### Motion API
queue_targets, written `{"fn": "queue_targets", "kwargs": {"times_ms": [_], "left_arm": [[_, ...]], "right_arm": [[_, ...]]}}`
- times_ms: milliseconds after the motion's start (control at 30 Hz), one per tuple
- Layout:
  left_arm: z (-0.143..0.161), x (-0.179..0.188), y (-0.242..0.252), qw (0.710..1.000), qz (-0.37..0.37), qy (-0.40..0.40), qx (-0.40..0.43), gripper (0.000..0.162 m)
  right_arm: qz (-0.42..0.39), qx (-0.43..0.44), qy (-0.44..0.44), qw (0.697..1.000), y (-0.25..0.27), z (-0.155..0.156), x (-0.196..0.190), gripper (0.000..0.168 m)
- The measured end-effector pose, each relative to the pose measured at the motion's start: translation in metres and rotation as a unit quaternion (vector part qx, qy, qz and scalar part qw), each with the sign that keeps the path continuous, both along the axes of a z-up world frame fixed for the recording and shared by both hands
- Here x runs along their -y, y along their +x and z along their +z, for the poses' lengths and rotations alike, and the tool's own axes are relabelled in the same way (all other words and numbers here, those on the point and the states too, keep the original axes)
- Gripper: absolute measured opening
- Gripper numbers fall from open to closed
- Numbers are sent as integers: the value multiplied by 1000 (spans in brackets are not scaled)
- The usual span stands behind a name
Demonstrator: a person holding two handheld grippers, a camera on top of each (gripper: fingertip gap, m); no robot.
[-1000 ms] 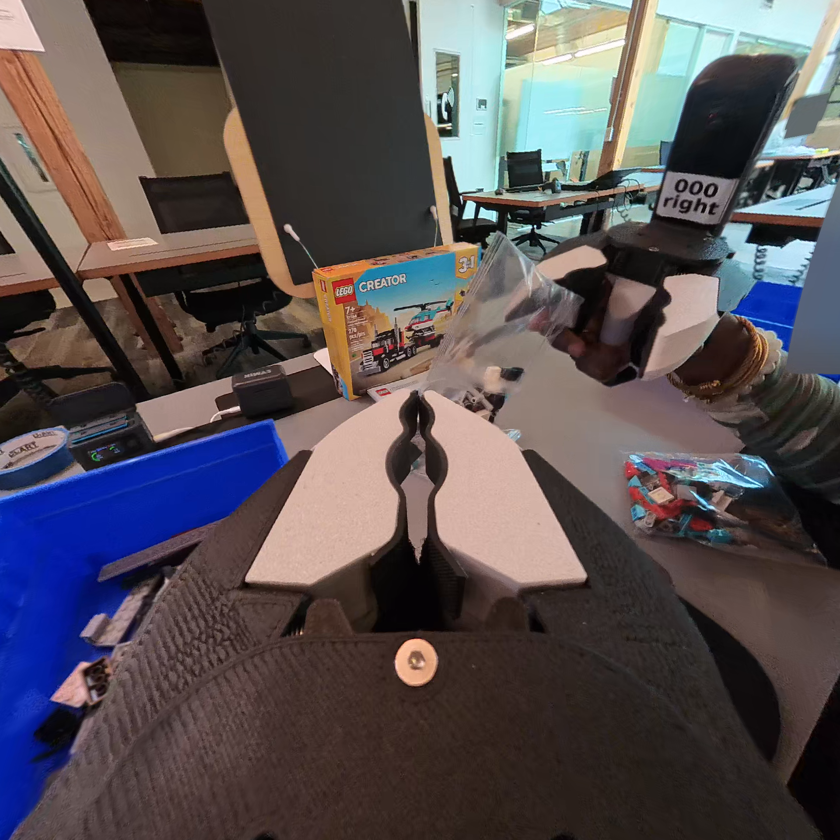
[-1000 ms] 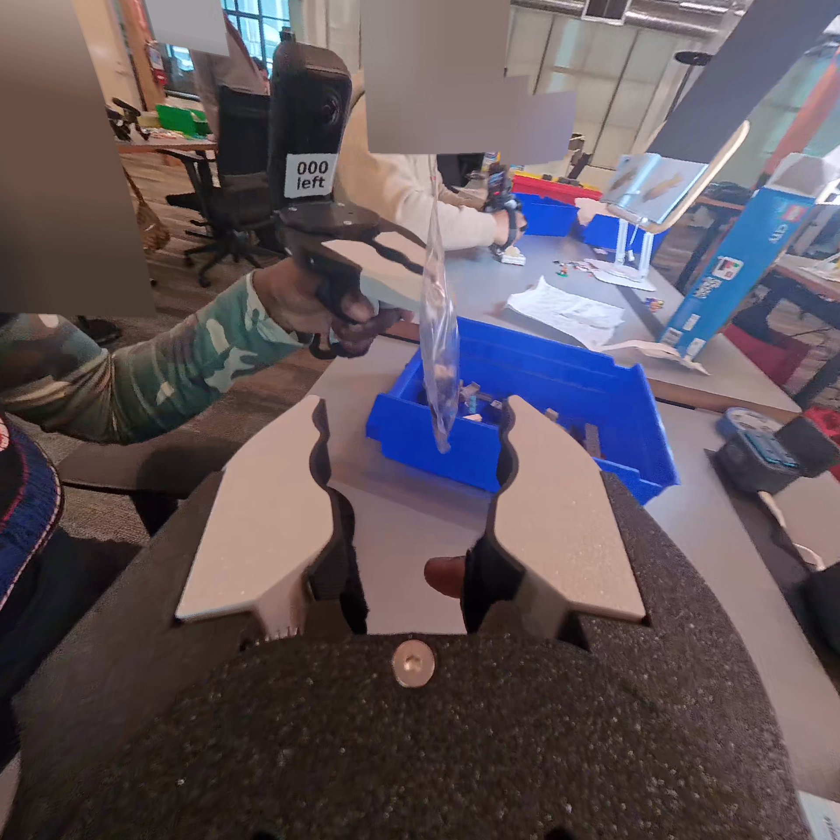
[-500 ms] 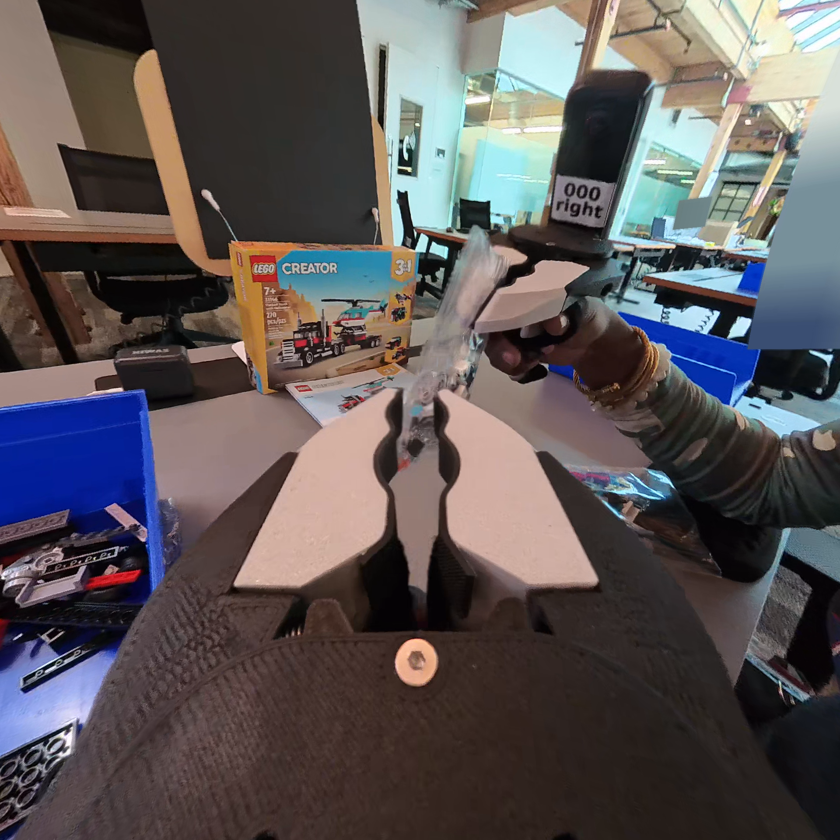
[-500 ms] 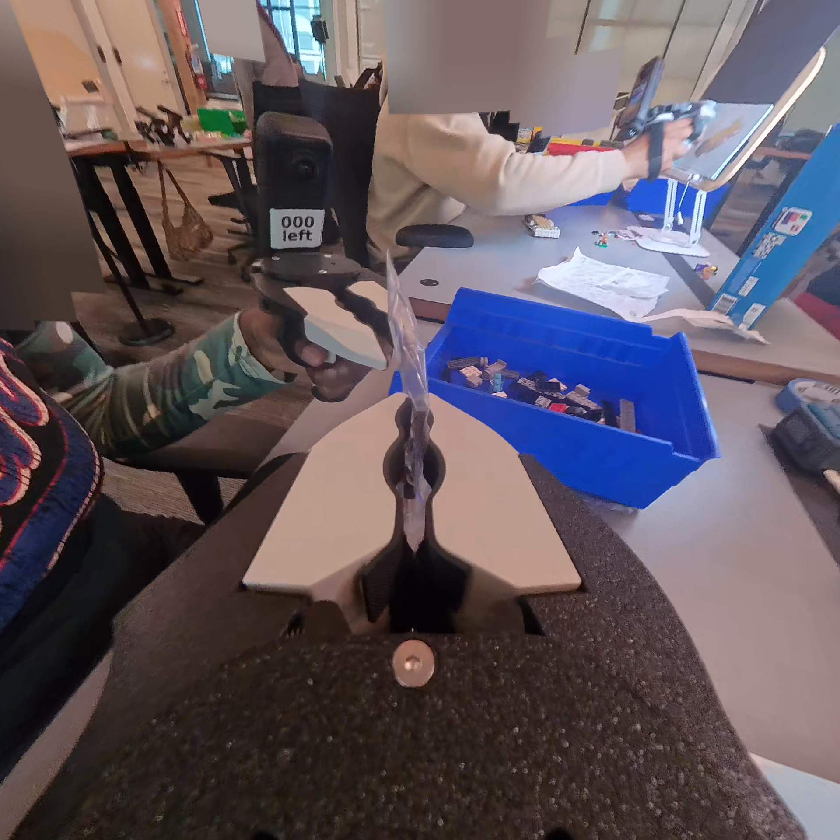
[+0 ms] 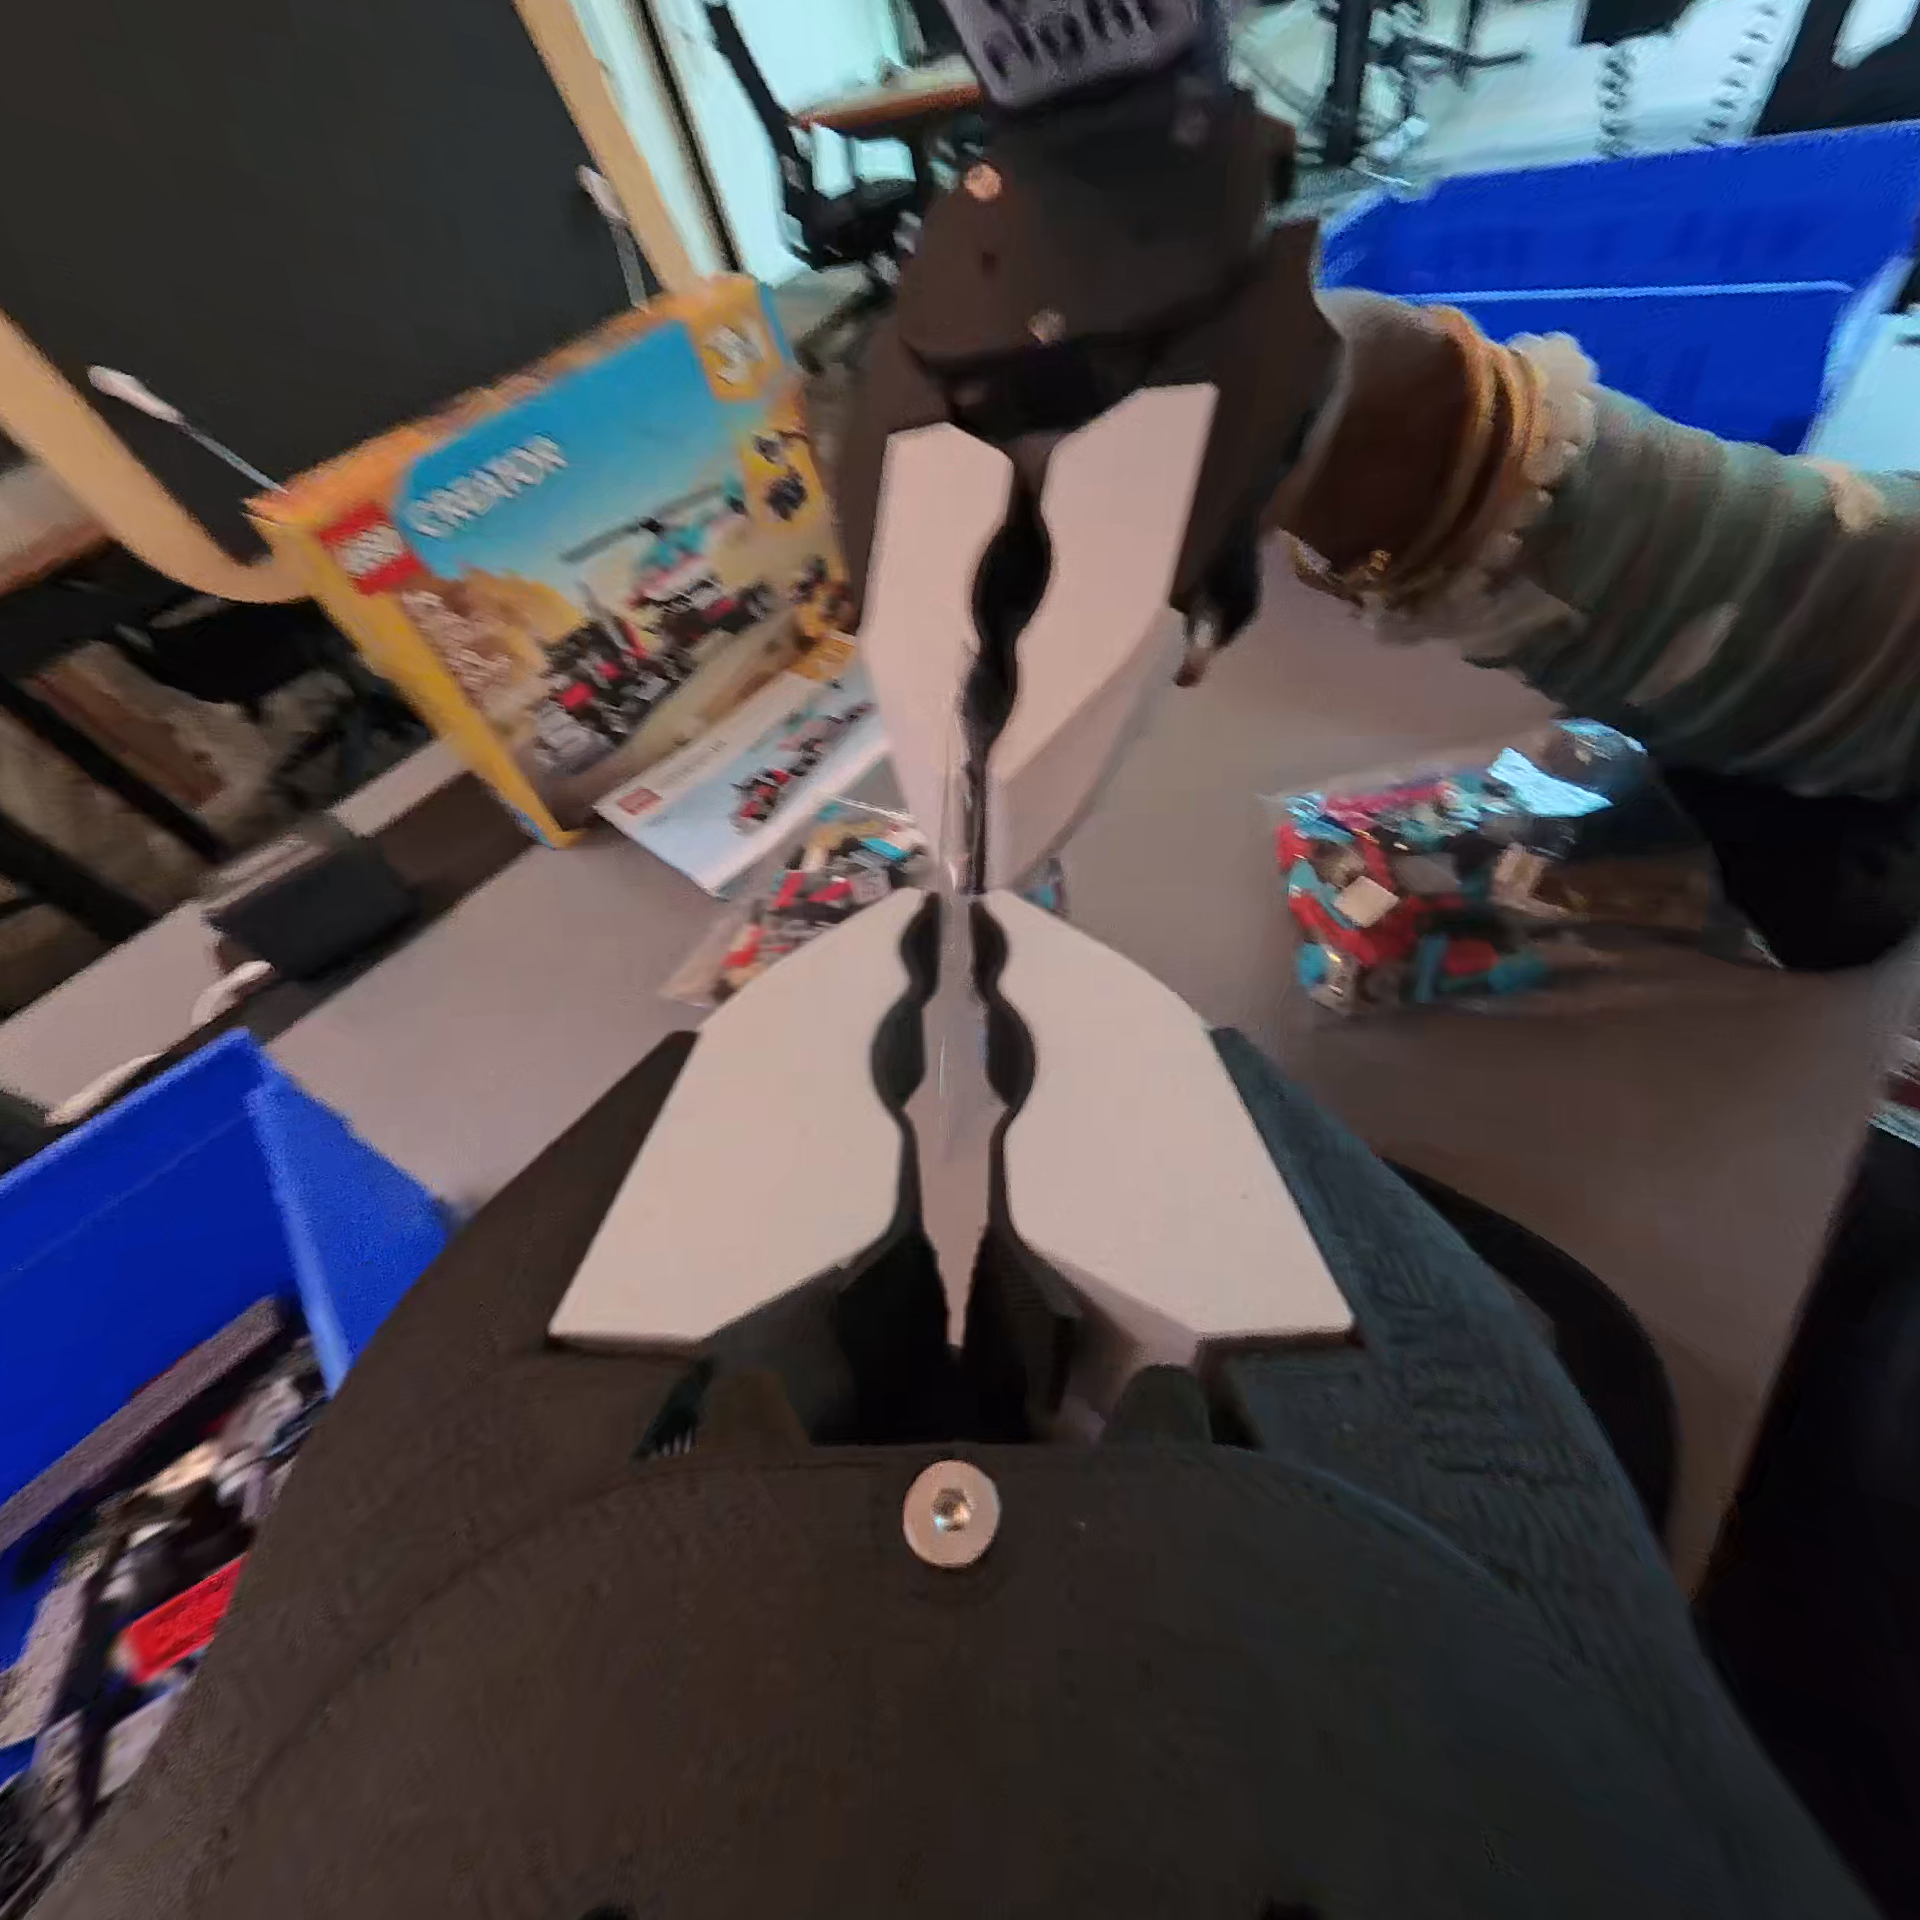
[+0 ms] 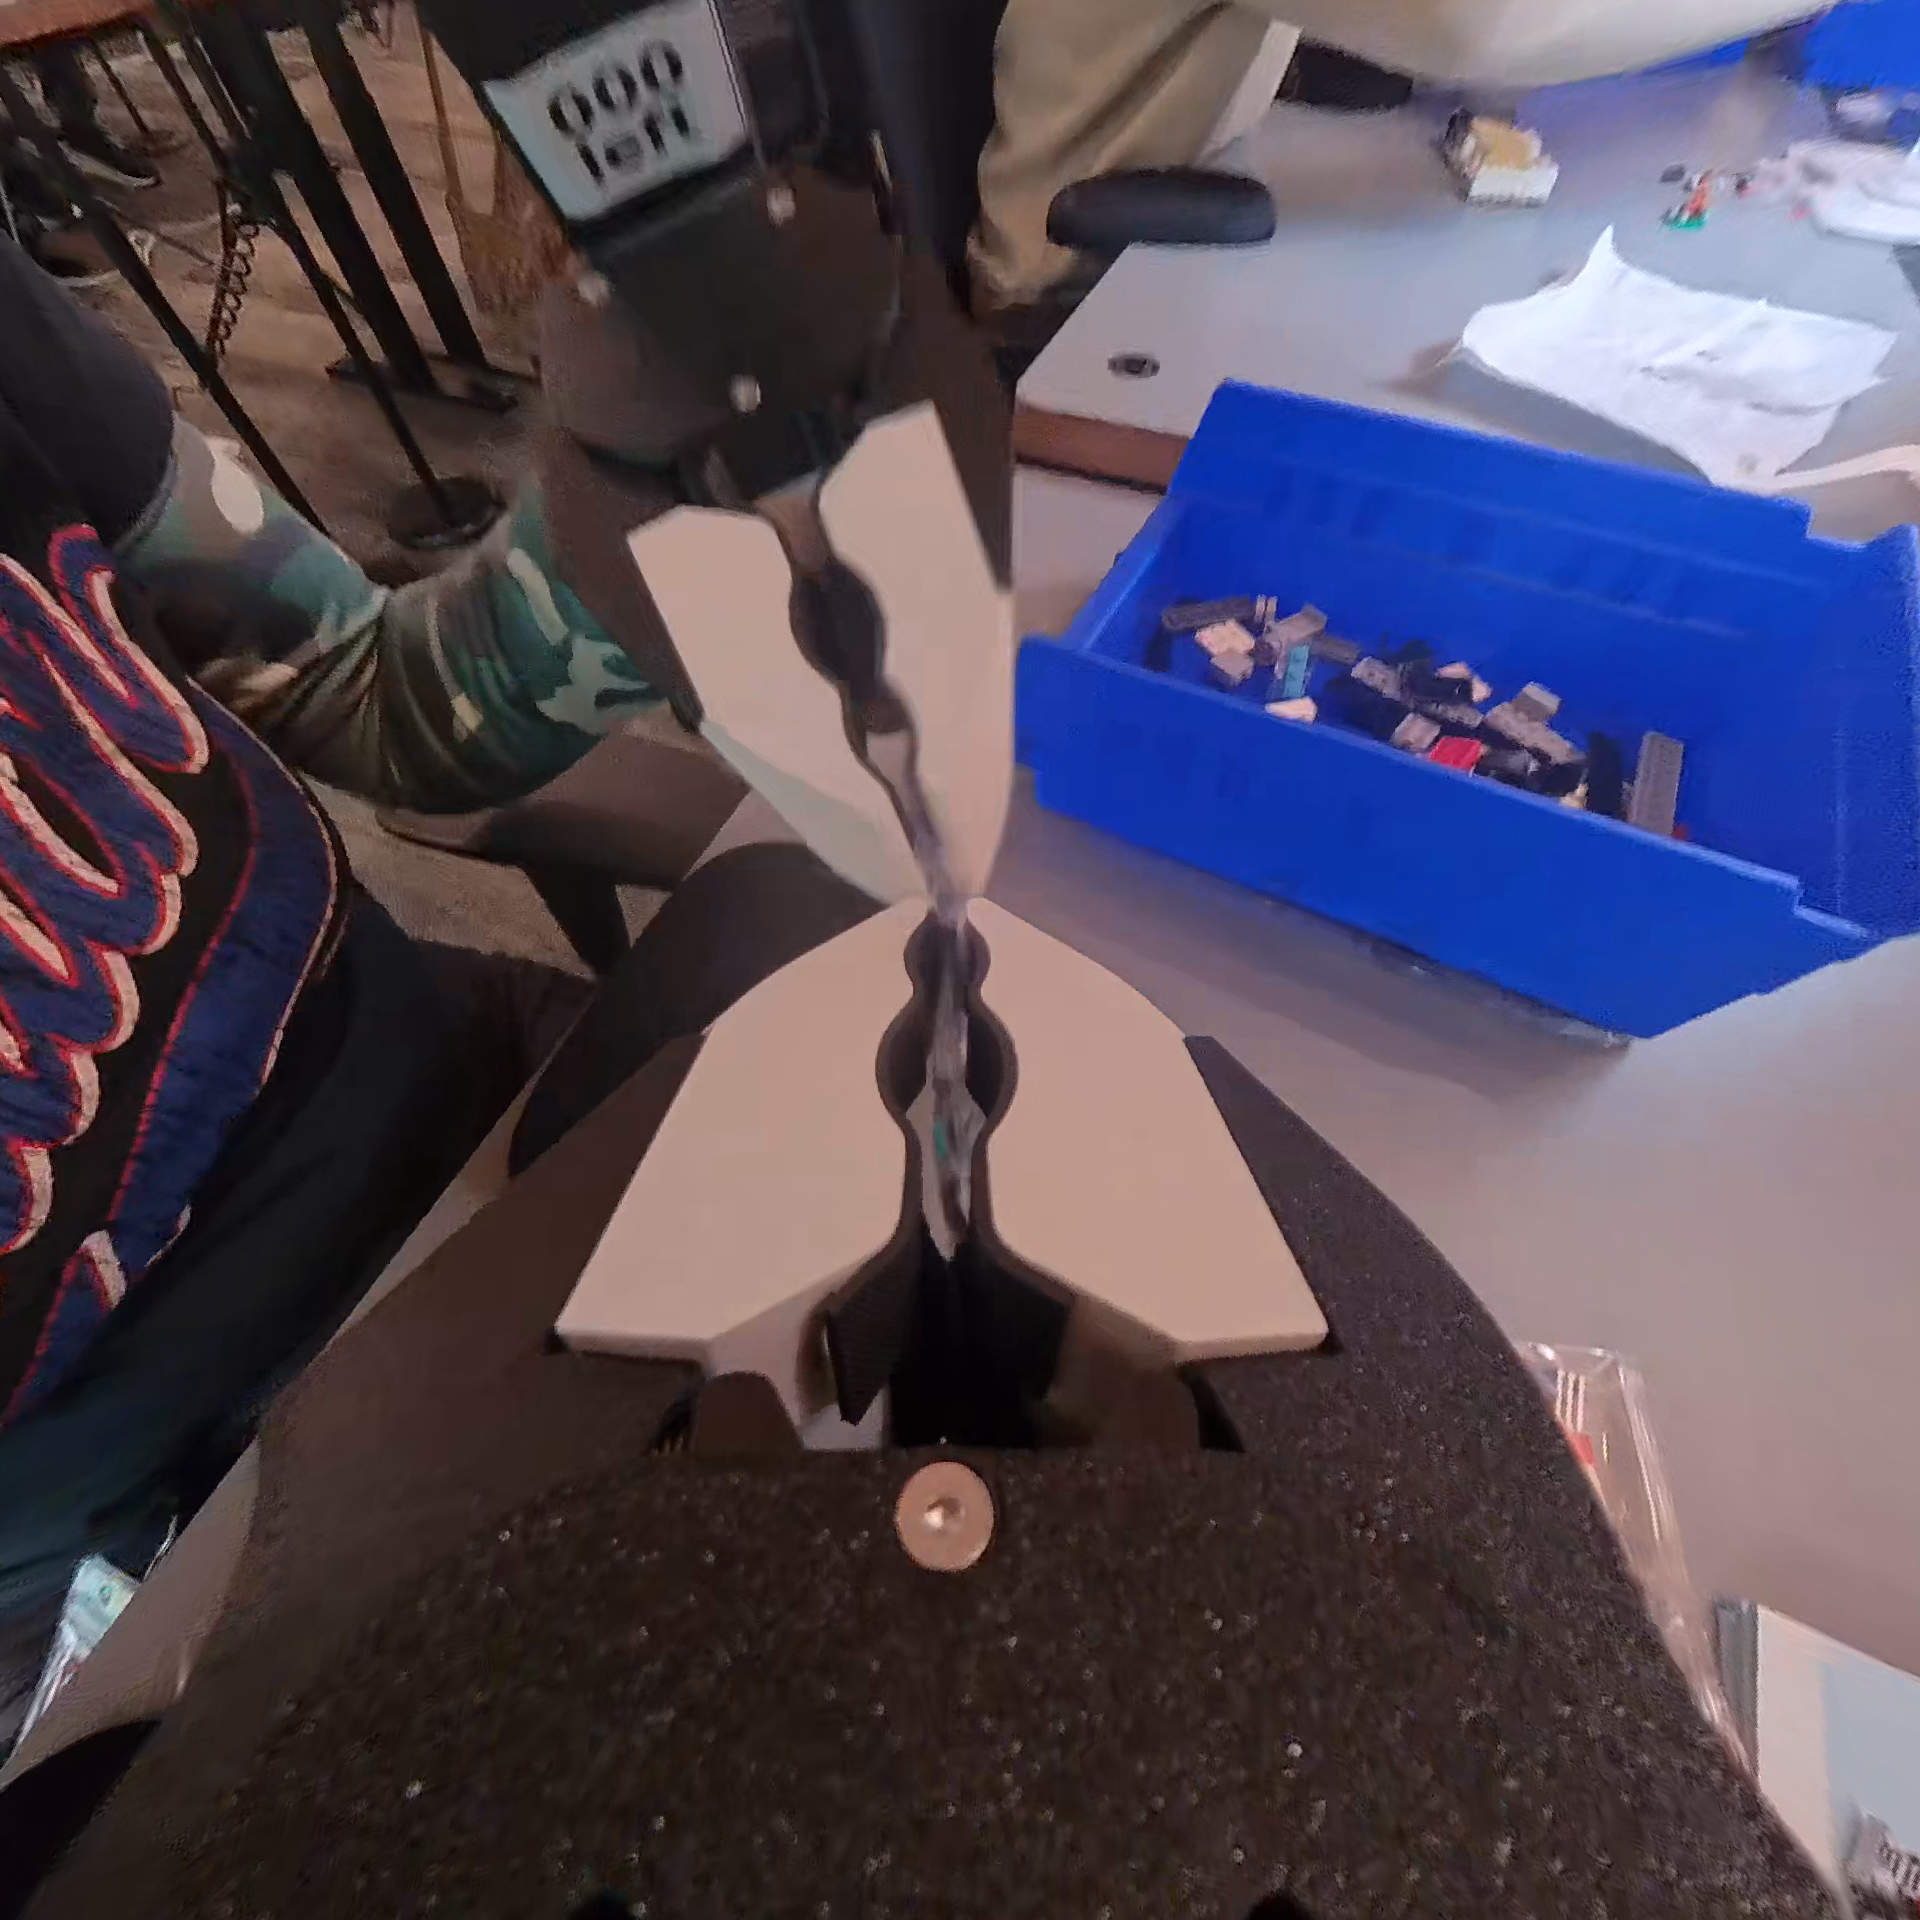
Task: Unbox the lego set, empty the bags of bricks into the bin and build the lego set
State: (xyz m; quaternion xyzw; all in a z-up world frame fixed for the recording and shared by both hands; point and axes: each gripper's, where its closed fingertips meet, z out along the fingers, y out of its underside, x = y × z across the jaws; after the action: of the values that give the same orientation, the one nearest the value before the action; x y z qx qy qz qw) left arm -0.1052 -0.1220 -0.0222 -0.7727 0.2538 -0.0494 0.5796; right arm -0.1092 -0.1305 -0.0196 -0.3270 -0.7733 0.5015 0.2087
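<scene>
At the left edge of the left wrist view a blue bin (image 5: 208, 1174) stands on the grey table (image 5: 540, 997), and loose bricks (image 6: 1434, 707) in black, grey, tan and red lie along its floor; the right wrist view shows the same bin (image 6: 1455, 862) with its open side up and the pieces heaped toward its far wall. Behind it the yellow lego box (image 5: 561, 603) stands upright but tilted in the blurred frame, with the instruction booklet (image 5: 758, 779) lying flat just beside its lower corner. In the middle the 2 grippers meet tip to tip above the table: the left gripper (image 5: 961, 914) is clenched on a thin clear plastic bag (image 5: 956, 1049) that runs down the slot between its fingers, and the right gripper (image 5: 971, 862), pointing down at it from above, is clamped on the same bag, so the plastic is stretched between the 2. From the right wrist view the bag (image 6: 951, 1101) shows as a crumpled strip in the closed right gripper (image 6: 948, 914), reaching up into the left gripper (image 6: 940, 883). Under the tips a second bag of bricks (image 5: 821, 894) lies on the table, and farther right a third, fuller bag (image 5: 1434, 894) of red, teal and black pieces lies near the person's sleeve (image 5: 1662, 613).
</scene>
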Motion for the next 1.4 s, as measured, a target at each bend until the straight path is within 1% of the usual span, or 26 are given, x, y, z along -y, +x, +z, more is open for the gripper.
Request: {"fn": "queue_targets", "kwargs": {"times_ms": [33,67,100,167,200,267,367,500,567,633,667,767,900,1033,1133,1200,1300,1400], "left_arm": [[1,0,2,1000,-4,2,11,0],[6,1,1,999,-3,17,36,0],[16,3,1,996,-6,36,77,0],[39,9,-6,981,-9,80,175,0],[48,12,-11,972,-9,99,211,0],[61,19,-19,957,-10,131,259,0],[75,28,-22,938,-34,165,304,0],[88,38,-20,913,-77,190,353,0],[89,40,-20,908,-85,189,365,0],[89,41,-20,906,-86,190,369,0],[89,41,-20,904,-87,191,373,0],[90,43,-23,896,-90,194,388,0],[88,43,-27,892,-85,195,400,0],[86,43,-31,888,-78,196,407,0],[86,44,-32,887,-80,199,410,0],[88,46,-32,883,-88,204,414,0],[91,50,-31,881,-103,210,412,0],[95,55,-26,876,-128,212,414,0]], "right_arm": [[-3,-14,-10,1000,-1,6,1,3],[-3,-30,-27,999,-2,13,1,6],[-3,-49,-49,998,-1,23,1,15],[-17,-92,-89,992,0,43,-6,34],[-29,-111,-106,988,1,51,-12,39],[-42,-133,-126,982,2,59,-22,40],[-45,-132,-138,980,2,58,-28,40],[-43,-142,-203,968,-4,65,-29,37],[-22,-147,-242,959,-1,71,-27,33],[6,-148,-280,949,4,77,-24,15],[17,-144,-293,945,6,79,-23,11],[31,-125,-300,945,8,78,-19,5],[23,-138,-294,945,8,83,-19,2],[16,-161,-315,935,13,94,-27,0],[4,-162,-305,938,12,91,-34,0],[2,-172,-304,937,13,91,-37,6],[-16,-178,-292,939,8,85,-42,41],[-12,-159,-271,949,-1,67,-36,58]]}}
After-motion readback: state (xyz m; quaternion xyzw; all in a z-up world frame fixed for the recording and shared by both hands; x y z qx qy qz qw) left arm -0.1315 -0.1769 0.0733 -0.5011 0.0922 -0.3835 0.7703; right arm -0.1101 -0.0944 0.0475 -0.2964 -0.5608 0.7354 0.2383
